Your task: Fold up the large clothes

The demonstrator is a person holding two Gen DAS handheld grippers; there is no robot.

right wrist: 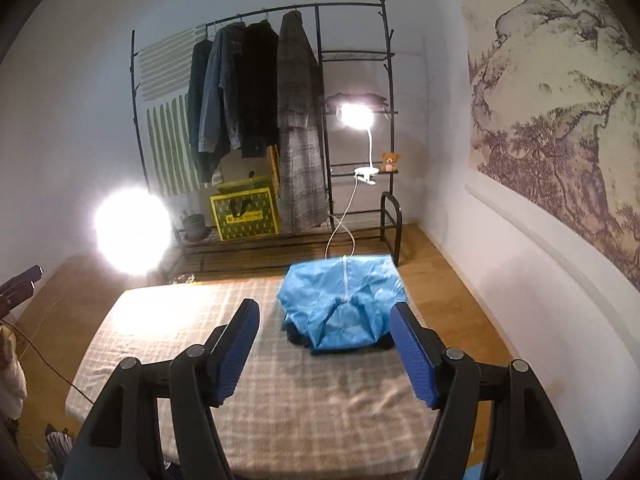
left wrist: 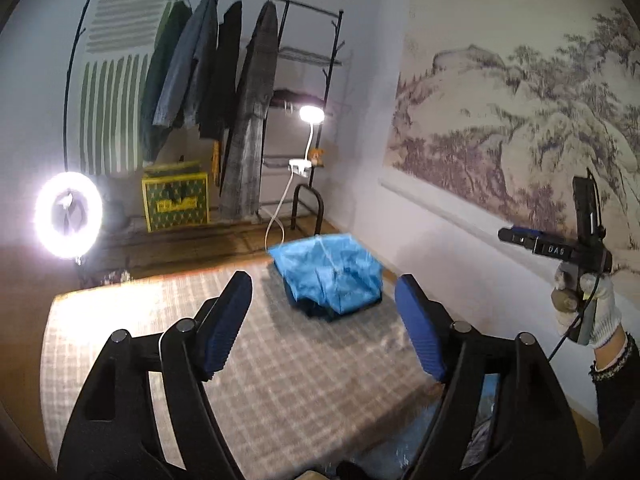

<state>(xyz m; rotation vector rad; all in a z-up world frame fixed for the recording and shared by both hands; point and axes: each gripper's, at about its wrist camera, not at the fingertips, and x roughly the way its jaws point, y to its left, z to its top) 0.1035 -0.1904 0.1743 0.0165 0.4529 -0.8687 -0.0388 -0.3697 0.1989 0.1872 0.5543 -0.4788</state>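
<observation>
A light blue garment (left wrist: 329,271) lies folded in a compact bundle at the far right corner of the checked mat (left wrist: 160,344), on top of something dark. The right wrist view shows the same blue garment (right wrist: 342,304) with a white zip line down its middle, on the checked mat (right wrist: 200,320). My left gripper (left wrist: 323,322) is open, raised above the mat, nothing between its blue pads. My right gripper (right wrist: 325,348) is open too, held high and short of the bundle. In the left wrist view, a gloved hand (left wrist: 596,308) holds the right gripper's handle at the right edge.
A black clothes rack (right wrist: 320,128) with several hanging dark coats stands against the far wall, with a green-yellow box (right wrist: 245,213), a clip lamp (right wrist: 356,116) and a small teddy bear (right wrist: 389,161). A bright ring light (left wrist: 69,214) glares at left. Wooden floor (right wrist: 440,280) surrounds the mat.
</observation>
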